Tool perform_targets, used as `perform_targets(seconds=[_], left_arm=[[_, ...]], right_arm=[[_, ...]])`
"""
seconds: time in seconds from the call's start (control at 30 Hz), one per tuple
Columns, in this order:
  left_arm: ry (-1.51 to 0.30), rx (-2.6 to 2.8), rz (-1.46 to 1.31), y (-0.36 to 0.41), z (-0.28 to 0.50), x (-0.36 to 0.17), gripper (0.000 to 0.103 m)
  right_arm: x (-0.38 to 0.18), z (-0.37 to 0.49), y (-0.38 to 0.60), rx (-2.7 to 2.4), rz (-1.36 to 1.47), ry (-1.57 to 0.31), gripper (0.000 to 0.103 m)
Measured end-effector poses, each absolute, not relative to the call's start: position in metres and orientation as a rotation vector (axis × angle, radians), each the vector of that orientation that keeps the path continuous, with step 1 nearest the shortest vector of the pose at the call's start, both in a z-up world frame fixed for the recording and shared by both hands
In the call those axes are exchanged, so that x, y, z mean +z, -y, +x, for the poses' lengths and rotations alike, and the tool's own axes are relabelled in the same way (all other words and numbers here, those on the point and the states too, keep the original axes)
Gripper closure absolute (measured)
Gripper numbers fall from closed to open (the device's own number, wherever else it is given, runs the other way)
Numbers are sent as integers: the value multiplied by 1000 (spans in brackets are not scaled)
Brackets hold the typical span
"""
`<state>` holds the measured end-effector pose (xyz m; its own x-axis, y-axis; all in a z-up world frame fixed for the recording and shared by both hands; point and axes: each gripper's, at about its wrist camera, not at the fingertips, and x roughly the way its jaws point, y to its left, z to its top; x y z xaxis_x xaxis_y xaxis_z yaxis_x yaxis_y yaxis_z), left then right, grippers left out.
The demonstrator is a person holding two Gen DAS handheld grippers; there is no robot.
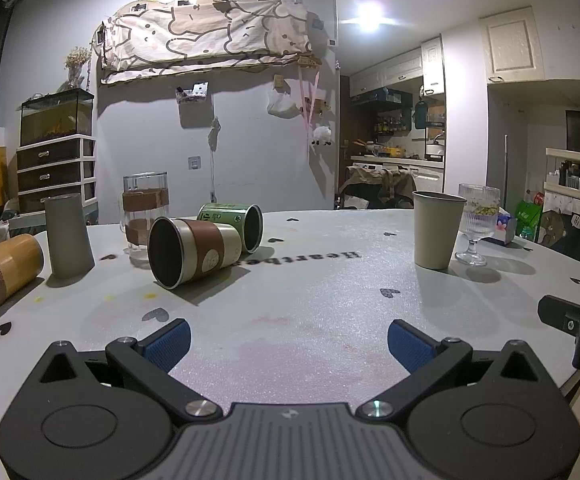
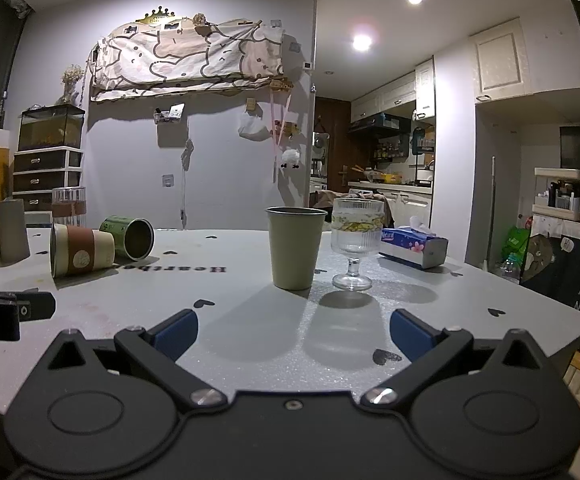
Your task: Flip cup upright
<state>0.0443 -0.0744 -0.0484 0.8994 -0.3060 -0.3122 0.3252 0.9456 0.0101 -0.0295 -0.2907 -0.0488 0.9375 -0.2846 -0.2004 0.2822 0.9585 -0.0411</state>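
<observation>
Meanwhile, both the left gripper (image 1: 289, 344) and right gripper (image 2: 294, 334) gape wide, holding nothing; beyond the left one, the brown-sleeved cup (image 1: 193, 251) lies sideways, mouth toward it.

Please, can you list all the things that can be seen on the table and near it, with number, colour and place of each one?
cream cup with brown sleeve: 1, cream and brown, lying on its side, left-centre of table
green cup: 1, green, lying on its side just behind the cream cup
bamboo cup: 1, yellow-brown, lying at far left edge
grey cup: 1, grey, standing mouth-down, left
clear glass with brown band: 1, transparent, upright, back left
beige cup: 1, beige, upright, centre-right
stemmed glass: 1, clear ribbed, upright, right of beige cup
tissue box: 1, blue, back right
table: 1, grey-white with black hearts
left tongs: 1, black with blue pads, open, empty
right tongs: 1, same colours, open, empty
</observation>
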Motion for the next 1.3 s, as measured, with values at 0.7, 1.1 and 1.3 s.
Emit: perform_targets(seconds=[0.7, 1.1, 1.3], left_arm=[[-313, -326, 62, 74, 44, -48, 0], [-312, -326, 60, 74, 44, -48, 0], [-312, -324, 56, 71, 44, -49, 0]], right_arm=[[-48, -29, 291, -289, -13, -207, 0], [-49, -29, 291, -290, -12, -208, 0], [-49, -29, 291, -289, -12, -208, 0]])
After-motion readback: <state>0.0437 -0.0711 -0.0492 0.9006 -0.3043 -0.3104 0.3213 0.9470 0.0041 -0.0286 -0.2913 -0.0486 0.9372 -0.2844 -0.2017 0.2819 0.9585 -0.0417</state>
